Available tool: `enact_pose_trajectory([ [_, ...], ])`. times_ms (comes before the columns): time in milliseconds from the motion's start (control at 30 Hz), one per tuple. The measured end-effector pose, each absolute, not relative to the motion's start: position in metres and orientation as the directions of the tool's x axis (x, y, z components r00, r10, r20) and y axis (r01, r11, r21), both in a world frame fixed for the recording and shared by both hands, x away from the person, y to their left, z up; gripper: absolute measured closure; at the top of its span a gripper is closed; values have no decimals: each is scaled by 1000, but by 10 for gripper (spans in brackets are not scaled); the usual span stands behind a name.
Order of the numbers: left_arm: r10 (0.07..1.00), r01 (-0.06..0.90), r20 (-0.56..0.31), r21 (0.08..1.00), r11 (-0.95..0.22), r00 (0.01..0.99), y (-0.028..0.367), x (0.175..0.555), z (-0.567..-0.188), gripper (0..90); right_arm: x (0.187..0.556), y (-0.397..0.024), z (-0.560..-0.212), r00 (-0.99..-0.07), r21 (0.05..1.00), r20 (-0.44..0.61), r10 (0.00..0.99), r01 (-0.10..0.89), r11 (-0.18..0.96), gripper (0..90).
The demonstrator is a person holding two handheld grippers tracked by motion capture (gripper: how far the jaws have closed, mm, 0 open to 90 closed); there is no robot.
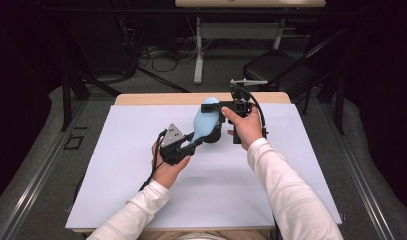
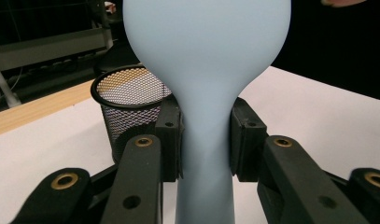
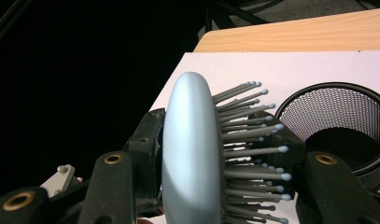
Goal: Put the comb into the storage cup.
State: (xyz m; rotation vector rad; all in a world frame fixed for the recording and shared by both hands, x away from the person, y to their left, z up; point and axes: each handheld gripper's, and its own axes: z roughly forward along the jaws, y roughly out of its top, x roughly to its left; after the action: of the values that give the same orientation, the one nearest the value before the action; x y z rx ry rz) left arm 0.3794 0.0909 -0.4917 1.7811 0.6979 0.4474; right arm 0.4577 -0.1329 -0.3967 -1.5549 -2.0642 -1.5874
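Where 2 hand-held grippers clamp, hairbrush [image 1: 205,120] spans between.

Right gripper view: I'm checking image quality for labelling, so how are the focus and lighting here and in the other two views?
Right gripper view: hairbrush sharp, bristles crisp, left background black. Left gripper view: brush handle evenly lit, mesh cup sharp behind it. High view: white table cover bright, room dark around it, picture soft.

In the high view the pale blue hairbrush [image 1: 203,122] covers most of the black mesh cup [image 1: 214,134] behind it. In the left hand-held gripper [image 2: 206,140] view the brush's head is cut off by the top edge and its handle by the bottom; the bristles are hidden.
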Motion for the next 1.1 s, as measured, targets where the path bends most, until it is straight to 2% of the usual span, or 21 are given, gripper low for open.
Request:
enact_pose_trajectory([
  [733, 647, 242, -62, 951, -193, 760, 91, 380, -492, 686, 459, -135, -396, -451, 624, 647, 615, 776, -88, 503],
  [1100, 648, 260, -84, 949, -181, 757, 91, 381, -492, 641, 459, -135, -397, -452, 622, 654, 606, 778, -92, 507],
])
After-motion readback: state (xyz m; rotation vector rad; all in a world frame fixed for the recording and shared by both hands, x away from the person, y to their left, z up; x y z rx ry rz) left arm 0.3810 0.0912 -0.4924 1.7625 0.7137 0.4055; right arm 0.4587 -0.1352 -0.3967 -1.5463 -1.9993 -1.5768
